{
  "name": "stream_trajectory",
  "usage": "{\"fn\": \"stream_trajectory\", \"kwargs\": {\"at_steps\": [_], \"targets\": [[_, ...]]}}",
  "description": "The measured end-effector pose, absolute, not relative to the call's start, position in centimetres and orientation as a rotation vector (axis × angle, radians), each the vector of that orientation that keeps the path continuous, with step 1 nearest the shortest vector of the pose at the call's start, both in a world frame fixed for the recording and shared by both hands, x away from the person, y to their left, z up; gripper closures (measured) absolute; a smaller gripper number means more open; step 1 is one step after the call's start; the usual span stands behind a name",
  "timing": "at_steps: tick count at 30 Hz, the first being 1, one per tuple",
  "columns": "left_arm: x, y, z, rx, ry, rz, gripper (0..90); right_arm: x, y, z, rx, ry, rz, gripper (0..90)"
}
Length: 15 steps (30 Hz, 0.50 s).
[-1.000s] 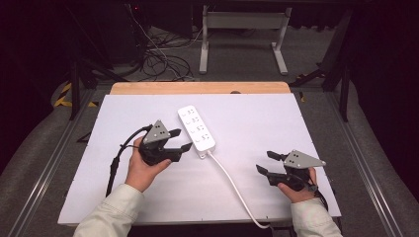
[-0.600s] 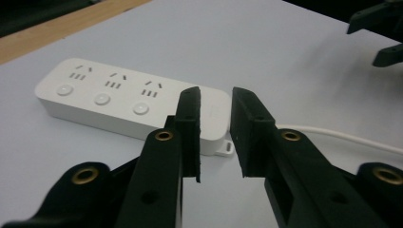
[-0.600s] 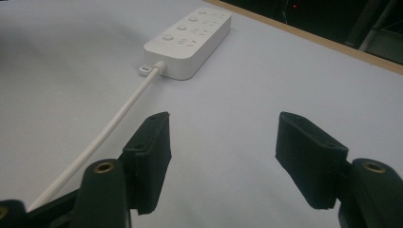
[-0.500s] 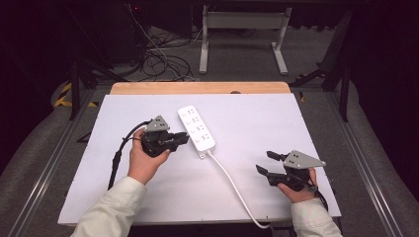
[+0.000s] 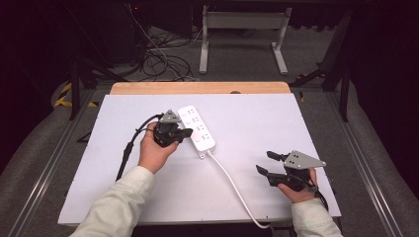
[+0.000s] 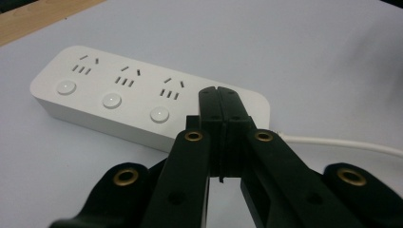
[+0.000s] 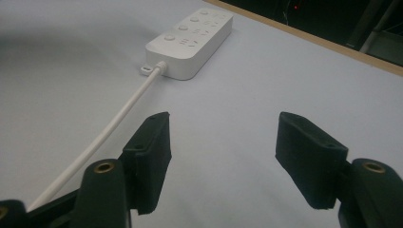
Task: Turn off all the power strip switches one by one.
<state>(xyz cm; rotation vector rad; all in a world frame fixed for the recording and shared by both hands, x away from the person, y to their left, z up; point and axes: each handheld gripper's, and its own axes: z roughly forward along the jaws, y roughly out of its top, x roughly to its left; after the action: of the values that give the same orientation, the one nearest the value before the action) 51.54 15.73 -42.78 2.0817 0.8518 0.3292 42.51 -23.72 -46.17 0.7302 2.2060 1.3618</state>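
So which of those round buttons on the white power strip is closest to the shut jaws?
The button at the cable end of the power strip: of the three in a row, it sits just beside the tips of the shut left gripper; the other two lie farther along.

The closed left gripper (image 6: 219,102) covers the power strip's (image 6: 142,102) fourth button and socket in its own view, whether the tips touch it is unclear, the white cable (image 5: 232,185) runs off the table's (image 5: 296,128) near edge, and both forearms are cut off below.
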Motion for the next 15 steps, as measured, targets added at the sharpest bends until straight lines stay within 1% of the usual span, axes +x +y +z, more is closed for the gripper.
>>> {"fn": "stream_trajectory", "kwargs": {"at_steps": [2, 7, 9, 10, 15], "targets": [[51.8, 15.7, -43.0, 2.087, 0.853, 0.336, 90.0, 42.5, -23.7, -46.2, 0.730, 2.206, 1.362, 37.4], [52.7, 15.2, -44.2, 2.081, 0.874, 0.281, 90.0, 42.5, -23.7, -46.2, 0.733, 2.206, 1.363, 37.4], [52.9, 15.1, -44.5, 2.095, 0.866, 0.297, 90.0, 42.5, -23.7, -46.2, 0.732, 2.207, 1.364, 37.4], [53.0, 15.0, -44.6, 2.088, 0.870, 0.275, 90.0, 42.5, -23.7, -46.2, 0.732, 2.207, 1.363, 37.4], [53.3, 14.7, -45.3, 2.099, 0.874, 0.262, 90.0, 42.5, -23.7, -46.2, 0.730, 2.209, 1.362, 37.4]]}}
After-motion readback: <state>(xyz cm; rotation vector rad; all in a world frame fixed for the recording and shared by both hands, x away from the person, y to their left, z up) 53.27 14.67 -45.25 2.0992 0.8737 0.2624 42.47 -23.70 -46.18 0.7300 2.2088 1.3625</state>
